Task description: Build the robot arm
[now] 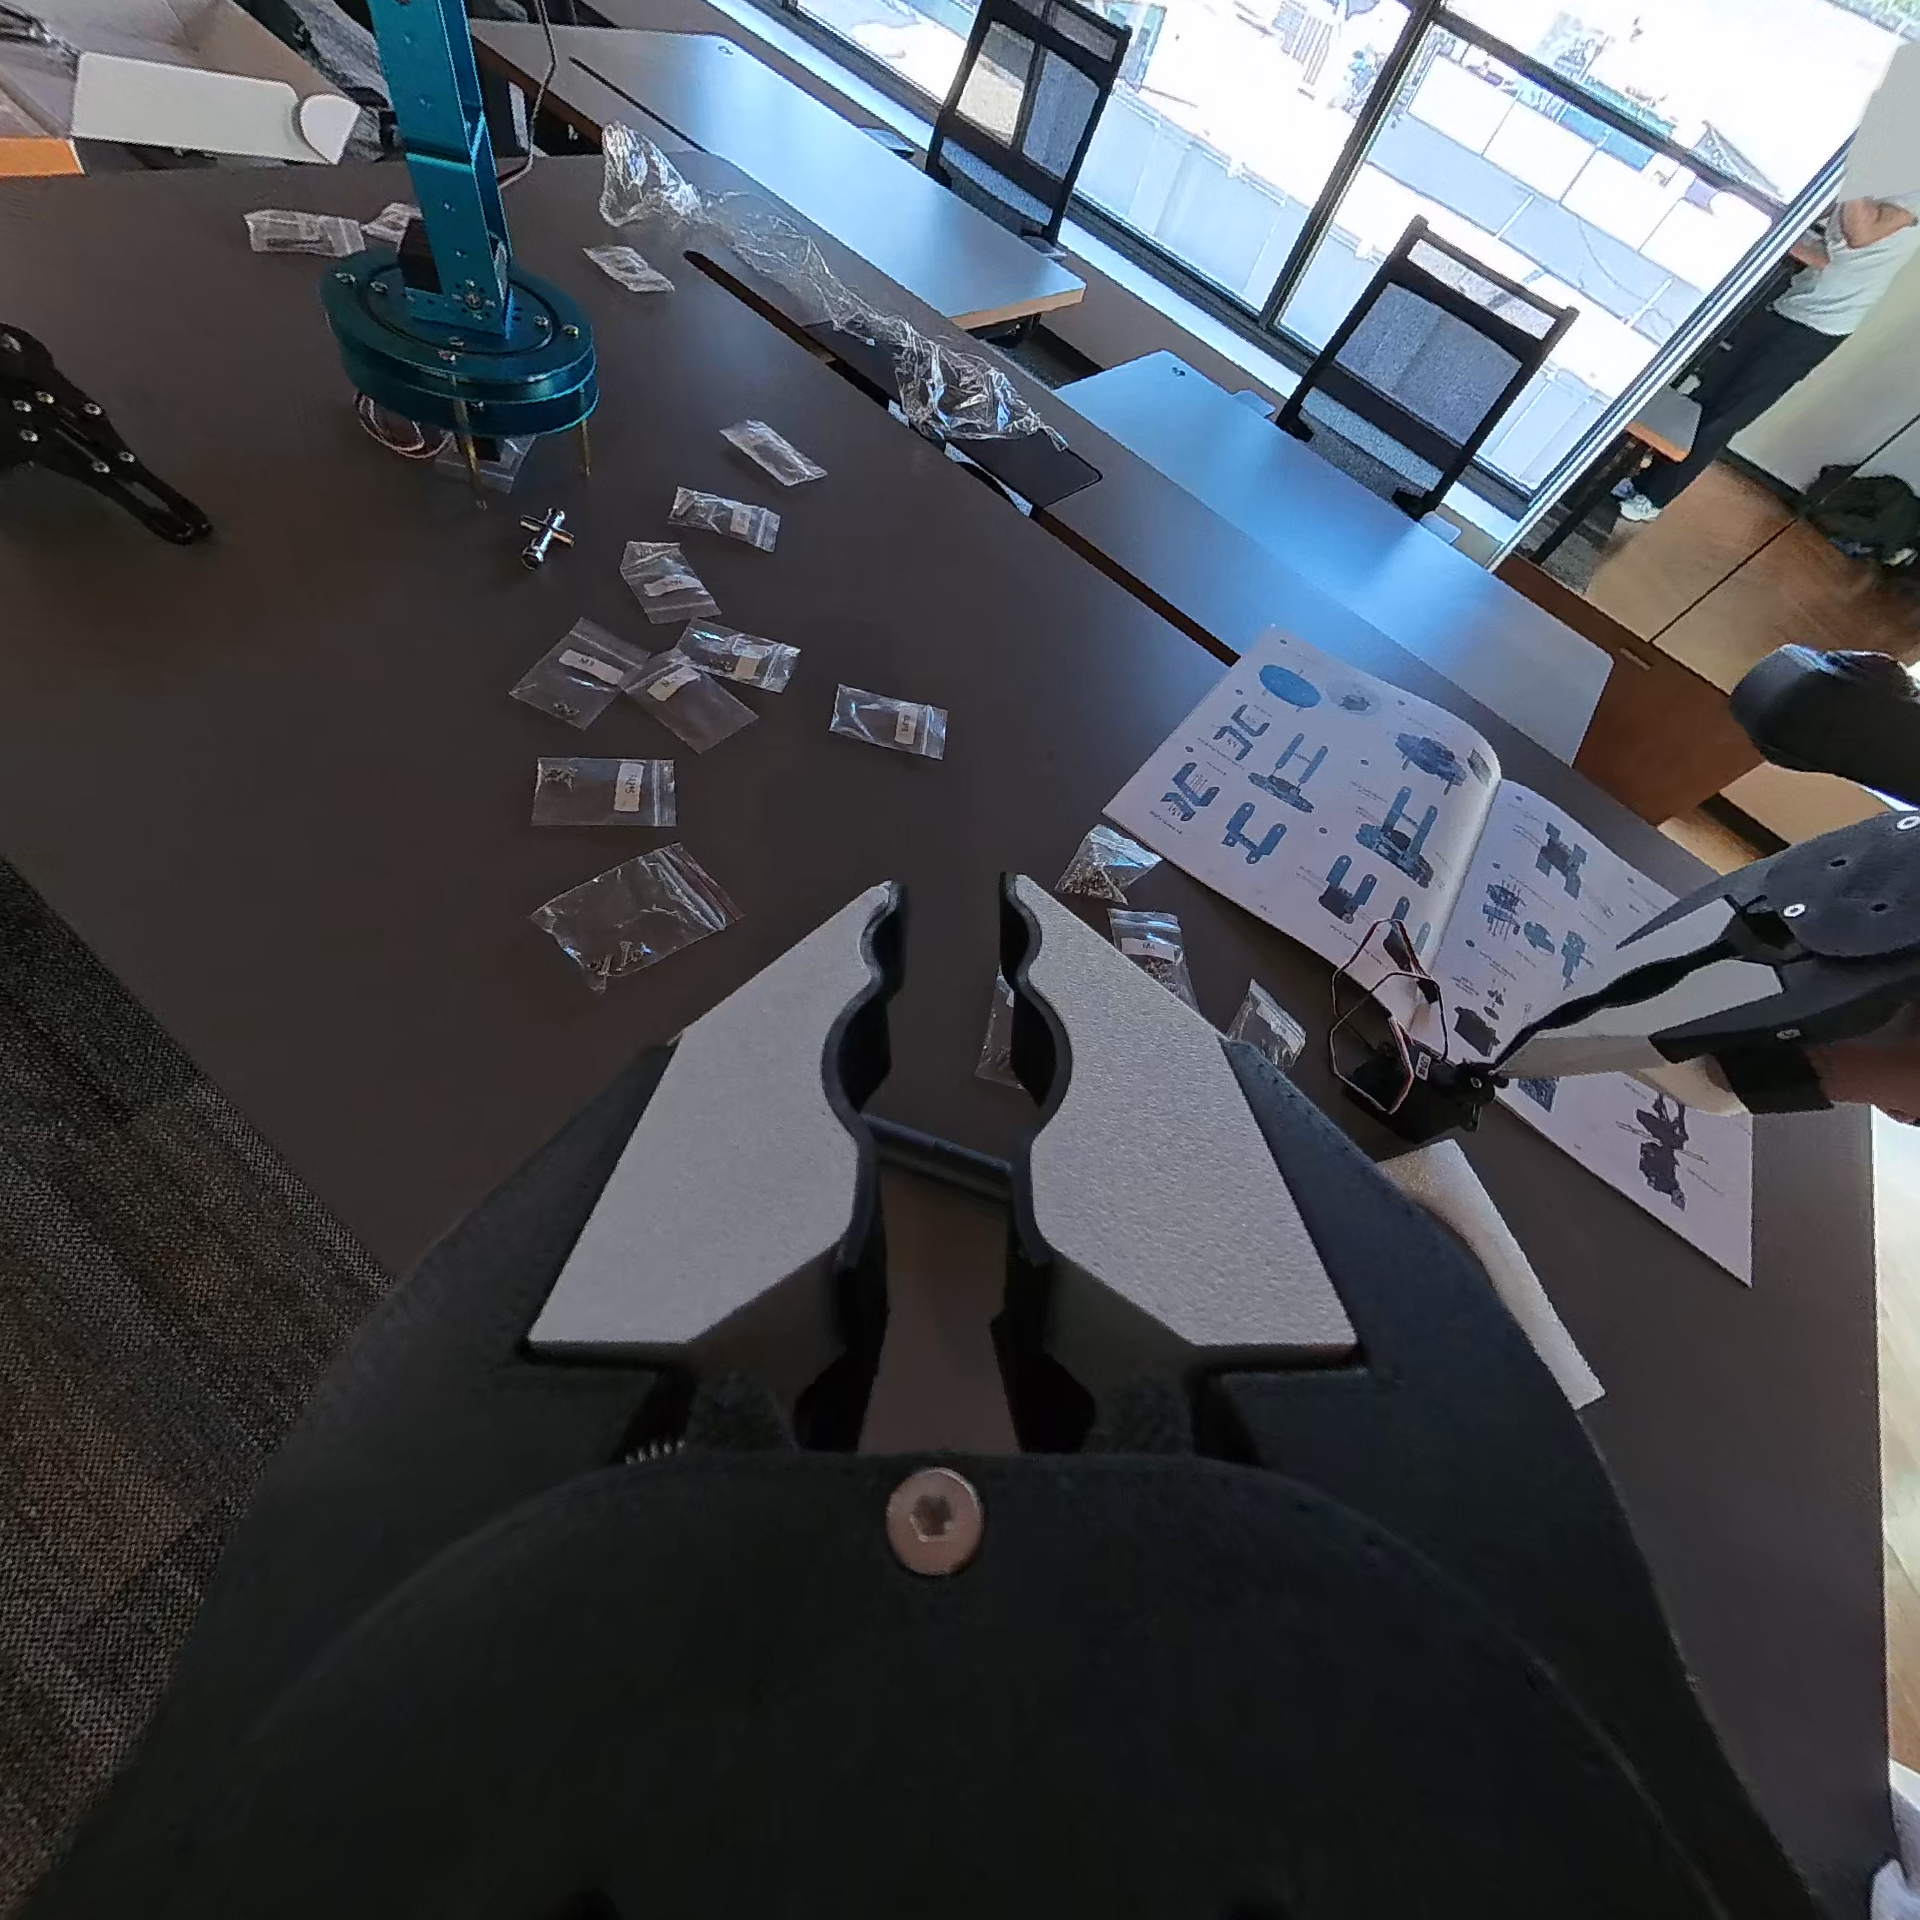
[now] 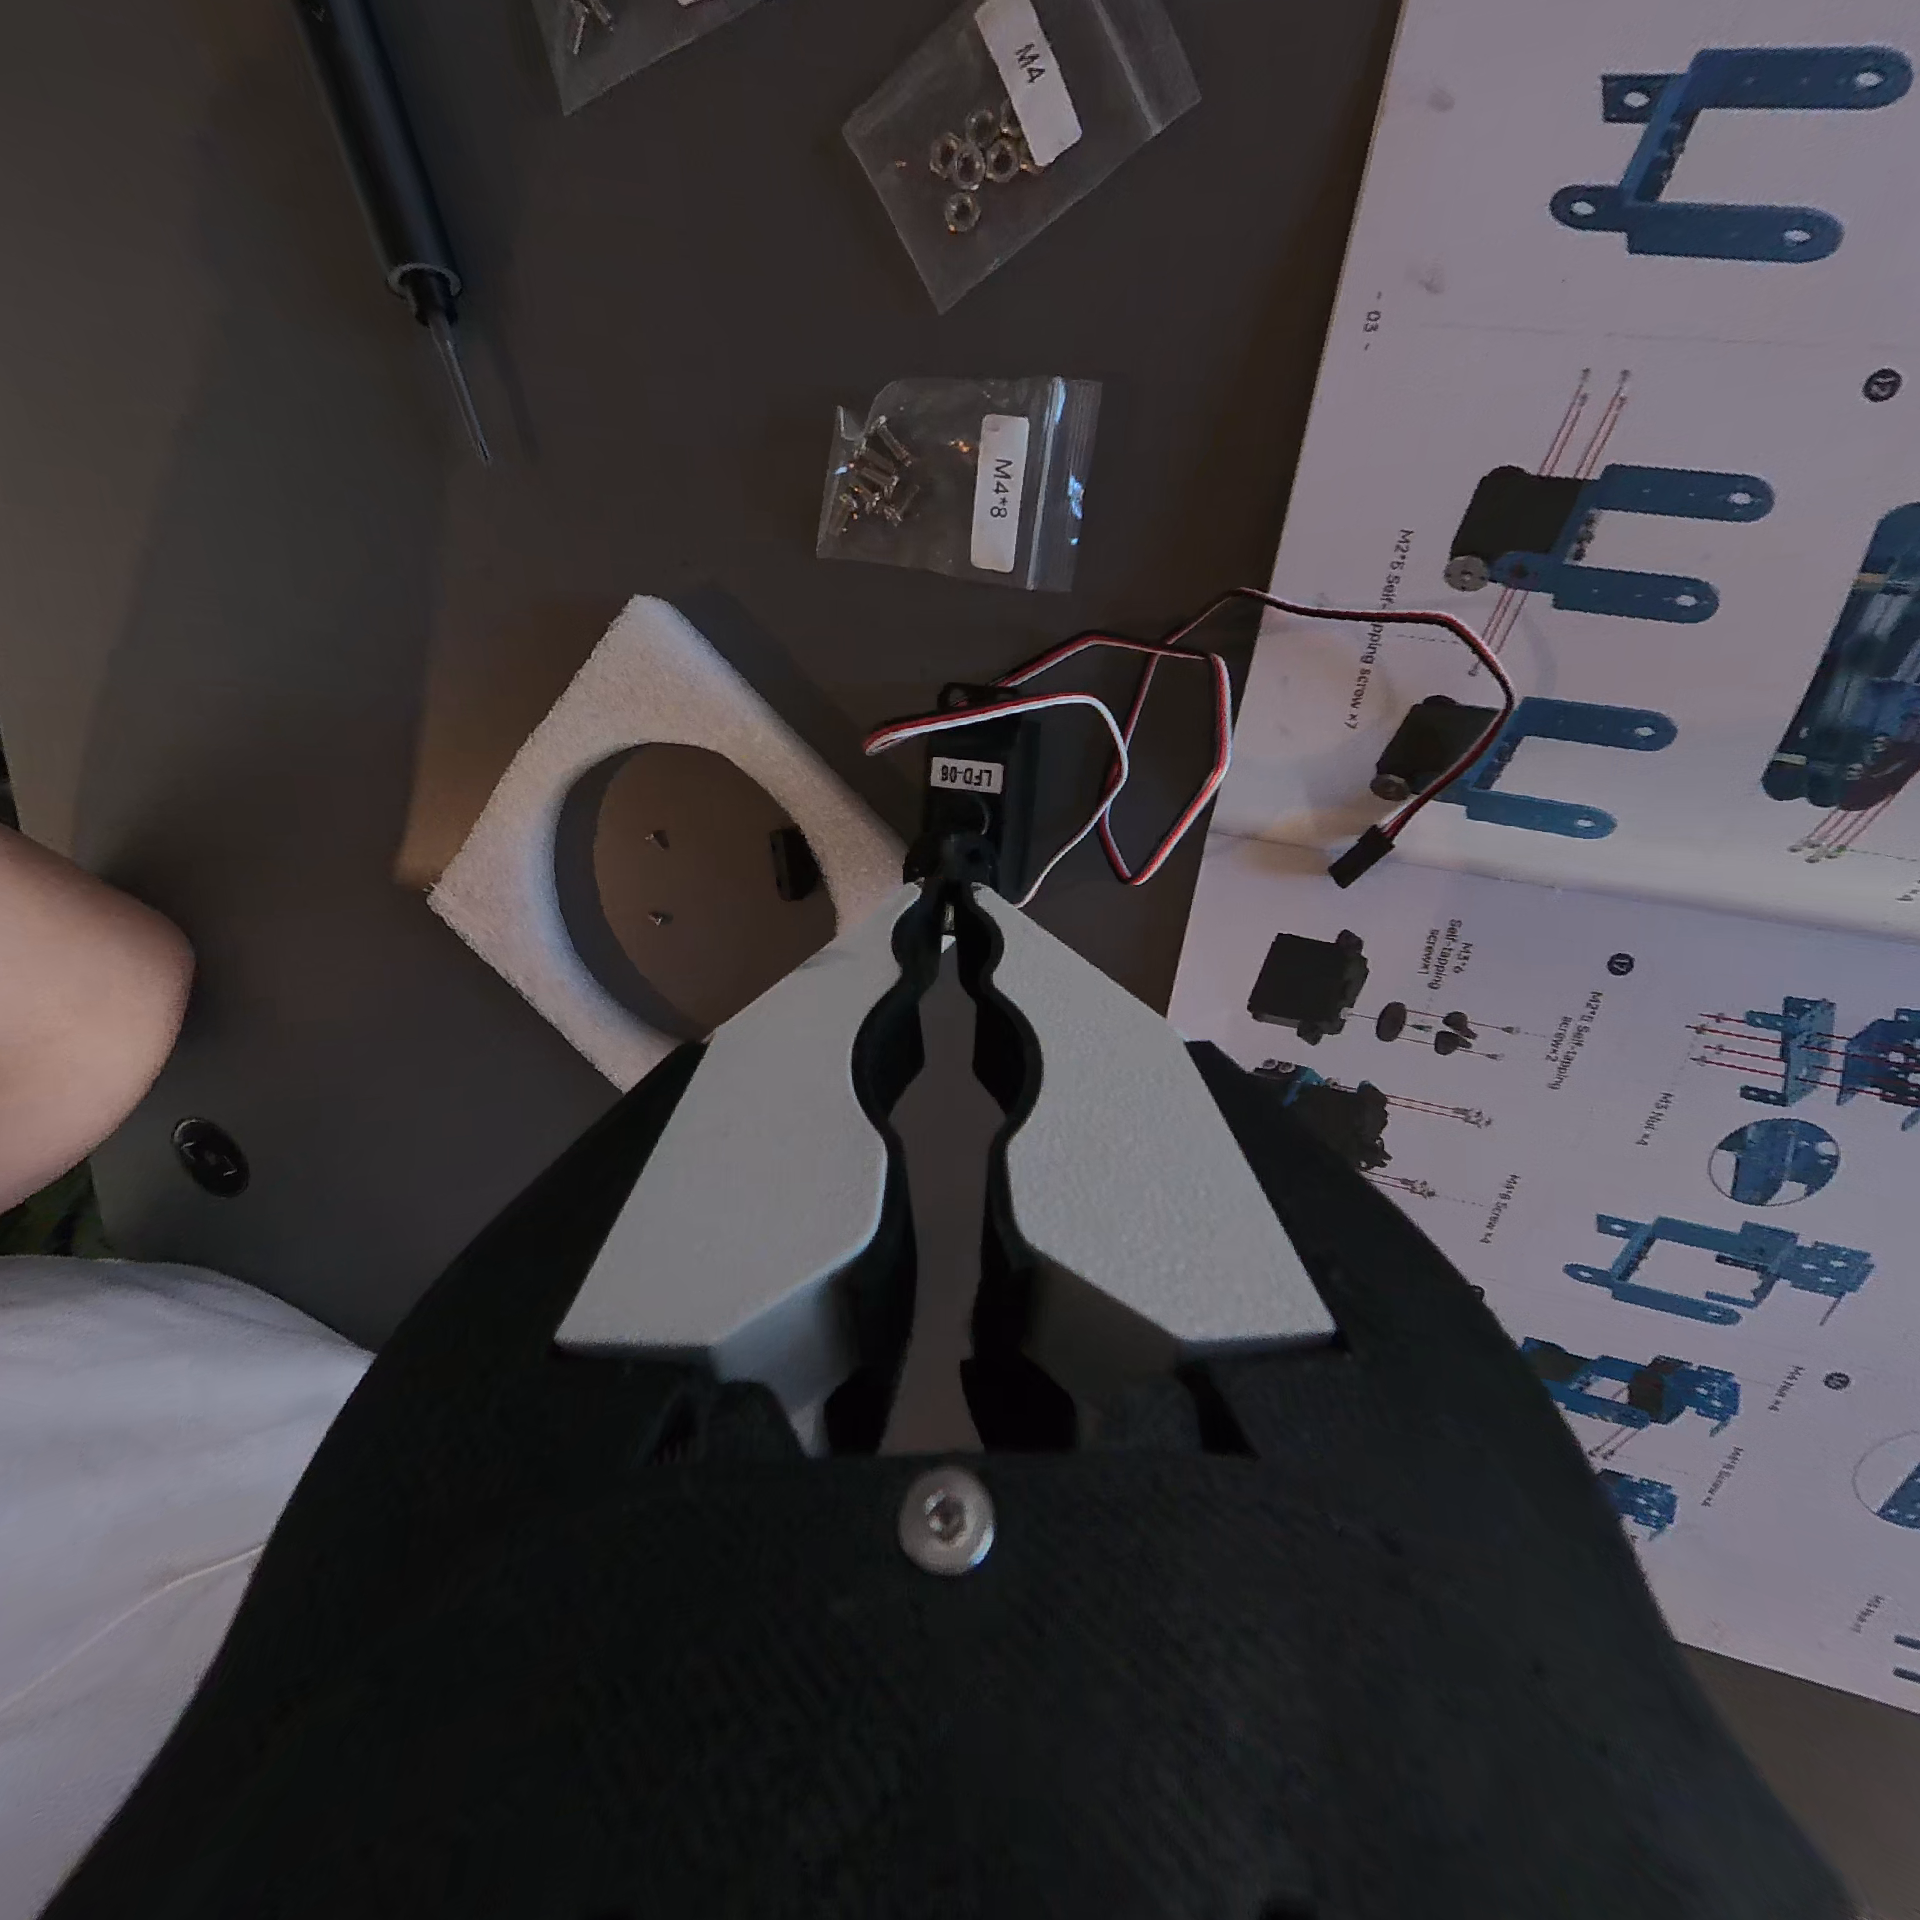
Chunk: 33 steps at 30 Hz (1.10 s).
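My right gripper (image 2: 940, 904) is shut on a small black tab at the near end of a black servo (image 2: 987, 800), which rests on the dark table. The servo's red, white and black wire (image 2: 1174, 727) loops onto an open manual (image 2: 1610, 935) and ends in a black plug (image 2: 1356, 862). In the left wrist view the right gripper (image 1: 1496, 1065) pinches the servo (image 1: 1423, 1091) at the manual's (image 1: 1351, 831) edge. My left gripper (image 1: 951, 894) is open and empty, held above the table (image 1: 312, 675) near small bags of screws (image 1: 634, 914).
A white foam square (image 2: 623, 748) with a round hole lies left of the servo. Bags of screws (image 2: 956, 483) and nuts (image 2: 997, 145) and a screwdriver (image 2: 405, 208) lie beyond. A blue robot base (image 1: 462, 343), cross wrench (image 1: 545, 535), black bracket (image 1: 73, 436) and crumpled wrap (image 1: 831, 281) are farther off. There is about 30 cm between the tips of the two grippers. The black plug (image 2: 1356, 862) lies some 10 cm from my right tips, 40 cm from my left tips. The left camera catches it too, in the left wrist view (image 1: 1431, 993).
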Motion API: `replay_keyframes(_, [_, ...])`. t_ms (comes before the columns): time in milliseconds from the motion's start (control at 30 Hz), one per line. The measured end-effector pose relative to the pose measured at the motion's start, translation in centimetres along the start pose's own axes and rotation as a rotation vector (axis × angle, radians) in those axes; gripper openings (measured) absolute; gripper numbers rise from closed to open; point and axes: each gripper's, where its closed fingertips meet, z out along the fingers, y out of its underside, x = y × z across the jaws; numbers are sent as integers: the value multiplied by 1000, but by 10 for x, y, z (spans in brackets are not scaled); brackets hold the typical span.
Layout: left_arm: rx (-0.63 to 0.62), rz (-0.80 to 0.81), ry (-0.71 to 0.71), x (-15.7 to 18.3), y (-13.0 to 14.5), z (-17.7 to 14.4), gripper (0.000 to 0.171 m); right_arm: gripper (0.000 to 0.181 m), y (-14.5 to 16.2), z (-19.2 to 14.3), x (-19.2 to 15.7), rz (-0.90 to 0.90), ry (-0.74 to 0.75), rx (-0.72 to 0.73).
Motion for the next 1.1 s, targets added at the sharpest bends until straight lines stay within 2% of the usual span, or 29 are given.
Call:
replay_keyframes(900, [-11, -13, 10, 0, 3, 0, 16, 4, 4, 5, -3, -3, -8, -23])
replay_keyframes(1100, [-11, -12, 11, 0, 3, 0, 16, 8, -2, 0, -3, -6, -13, 12])
